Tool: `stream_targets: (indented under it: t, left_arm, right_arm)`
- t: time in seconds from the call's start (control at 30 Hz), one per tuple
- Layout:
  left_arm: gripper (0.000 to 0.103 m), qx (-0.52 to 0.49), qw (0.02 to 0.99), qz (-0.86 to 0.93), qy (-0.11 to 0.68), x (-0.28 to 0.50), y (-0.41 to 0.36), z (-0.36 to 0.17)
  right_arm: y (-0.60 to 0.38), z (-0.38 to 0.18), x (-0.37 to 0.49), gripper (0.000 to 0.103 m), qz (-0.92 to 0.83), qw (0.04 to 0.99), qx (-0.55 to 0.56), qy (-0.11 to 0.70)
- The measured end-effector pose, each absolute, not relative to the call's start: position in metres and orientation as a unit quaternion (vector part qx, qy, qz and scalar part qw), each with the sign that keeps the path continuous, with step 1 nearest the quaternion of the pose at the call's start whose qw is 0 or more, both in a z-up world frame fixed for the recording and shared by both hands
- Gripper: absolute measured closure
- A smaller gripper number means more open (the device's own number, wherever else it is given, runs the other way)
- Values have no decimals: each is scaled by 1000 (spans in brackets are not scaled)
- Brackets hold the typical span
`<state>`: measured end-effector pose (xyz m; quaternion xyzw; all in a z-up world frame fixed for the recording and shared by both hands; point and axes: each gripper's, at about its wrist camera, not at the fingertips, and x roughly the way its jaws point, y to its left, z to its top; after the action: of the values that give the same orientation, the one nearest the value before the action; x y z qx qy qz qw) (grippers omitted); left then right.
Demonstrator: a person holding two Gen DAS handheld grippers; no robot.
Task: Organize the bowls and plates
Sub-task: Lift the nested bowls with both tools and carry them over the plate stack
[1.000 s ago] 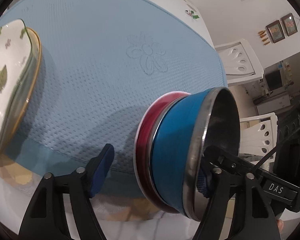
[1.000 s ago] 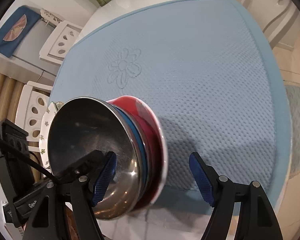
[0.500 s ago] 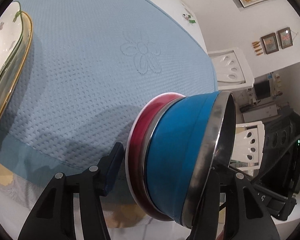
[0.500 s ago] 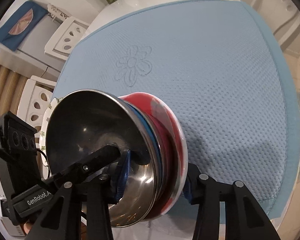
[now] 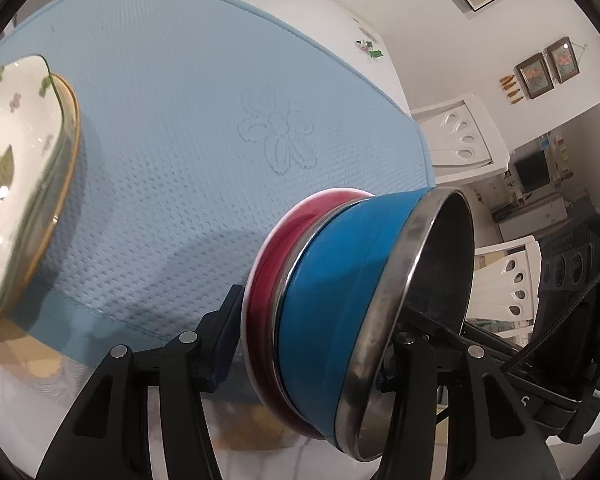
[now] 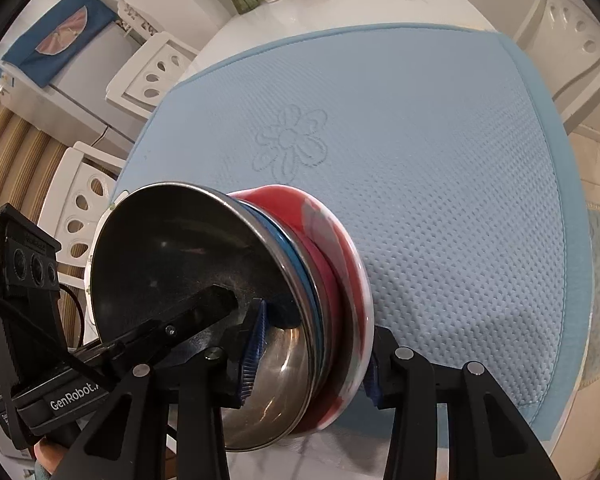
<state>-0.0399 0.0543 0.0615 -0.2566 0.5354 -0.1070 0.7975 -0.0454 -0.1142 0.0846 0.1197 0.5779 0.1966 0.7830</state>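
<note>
White desk surface carries a pale blue quilted mat with an embossed flower; white chairs and framed pictures stand beyond. Between both tools sits a nested stack tipped on its side: a steel bowl innermost, a blue bowl around it, and a red bowl with a white rim outermost. Left tool has just been closing and now clamps the stack, one finger against the red bowl's outside, the other inside the steel bowl. Right tool has likewise just been closing and grips the same stack's rim, one blue pad inside the steel bowl, the other behind the red rim. Well to the left of the left tool, a floral plate rests on a gold-rimmed plate on the mat.
</note>
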Motion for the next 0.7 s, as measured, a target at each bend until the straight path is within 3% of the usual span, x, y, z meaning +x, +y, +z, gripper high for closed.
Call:
stream_targets:
  t: [0.37,0.7]
  left_arm:
    - [55,-275,801,-84,525,-44,84,99]
    - [55,-280,825,-43,489,-51,194,154]
  right_arm:
    - [-85,124,-44,61,183,777,143,585]
    - [33,173,-40,61,226,785,126,562]
